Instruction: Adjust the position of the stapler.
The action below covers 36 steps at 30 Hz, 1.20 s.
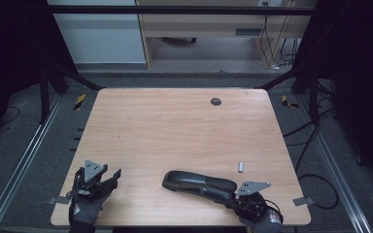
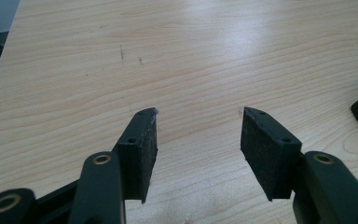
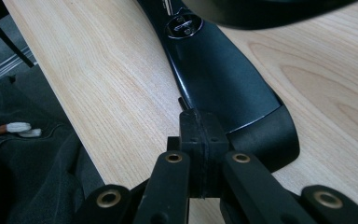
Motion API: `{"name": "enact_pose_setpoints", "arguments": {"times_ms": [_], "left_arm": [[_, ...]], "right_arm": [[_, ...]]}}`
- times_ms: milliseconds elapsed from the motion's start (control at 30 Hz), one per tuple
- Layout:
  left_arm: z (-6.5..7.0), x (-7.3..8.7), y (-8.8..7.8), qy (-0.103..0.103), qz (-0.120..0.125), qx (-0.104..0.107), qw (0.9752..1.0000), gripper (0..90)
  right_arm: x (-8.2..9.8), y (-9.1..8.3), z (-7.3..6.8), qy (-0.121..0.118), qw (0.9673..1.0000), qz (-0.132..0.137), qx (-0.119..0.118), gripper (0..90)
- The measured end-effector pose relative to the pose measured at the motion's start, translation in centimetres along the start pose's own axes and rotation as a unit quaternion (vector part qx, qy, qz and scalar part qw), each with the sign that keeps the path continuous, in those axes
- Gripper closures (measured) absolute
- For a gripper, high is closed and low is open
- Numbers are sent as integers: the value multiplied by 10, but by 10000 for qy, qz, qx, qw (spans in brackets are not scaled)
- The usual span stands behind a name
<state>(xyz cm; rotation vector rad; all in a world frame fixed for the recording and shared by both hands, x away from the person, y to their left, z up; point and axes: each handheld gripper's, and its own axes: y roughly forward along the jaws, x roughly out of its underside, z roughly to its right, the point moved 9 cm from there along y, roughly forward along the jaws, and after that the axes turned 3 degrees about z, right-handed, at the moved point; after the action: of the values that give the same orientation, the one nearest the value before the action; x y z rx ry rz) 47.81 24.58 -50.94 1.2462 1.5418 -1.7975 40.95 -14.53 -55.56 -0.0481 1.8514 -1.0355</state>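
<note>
Pale wood-grain table [image 1: 175,131] stands on a grey floor, with dark frame rails on both sides and a light cabinet behind; a round dark grommet [image 1: 216,101] sits near its far edge. At the near left corner the left gripper [image 1: 112,177] rests low over the bare wood, its jaws apart with nothing between the pads [image 2: 142,149]. Near the near right edge lies a long black stapler [image 1: 199,183], its length running left to right. The right gripper [image 1: 234,195] meets the stapler's right end; in the right gripper view its jaws are pressed together, pads touching each other, right at the stapler's rounded end [image 3: 261,135]. A round emblem [image 3: 183,27] on the stapler's top carries small writing, too blurred to read. A small silvery piece [image 1: 240,166] lies on the wood just beyond the stapler, apart from it
</note>
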Motion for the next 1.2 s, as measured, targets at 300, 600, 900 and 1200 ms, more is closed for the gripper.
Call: {"name": "enact_pose_setpoints", "arguments": {"times_ms": [300, 600, 900, 1200], "left_arm": [[1, 1, 0, 57, -27, -9, 10000, 447], [2, 0, 1, 95, -30, 1, 10000, 444], [4, 1, 2, 107, -40, 27, 9999, 452], [10, 0, 1, 147, 3, 154, 9998, 563]], "right_arm": [[0, -1, 4, -30, 9998, 9, 171, 900], [-1, -1, 12, -4, 9993, 30, 377, 900], [-3, -1, 23, 73, 9981, 100, 599, 900], [-8, 1, 34, 132, 9966, 193, 788, 900]]}}
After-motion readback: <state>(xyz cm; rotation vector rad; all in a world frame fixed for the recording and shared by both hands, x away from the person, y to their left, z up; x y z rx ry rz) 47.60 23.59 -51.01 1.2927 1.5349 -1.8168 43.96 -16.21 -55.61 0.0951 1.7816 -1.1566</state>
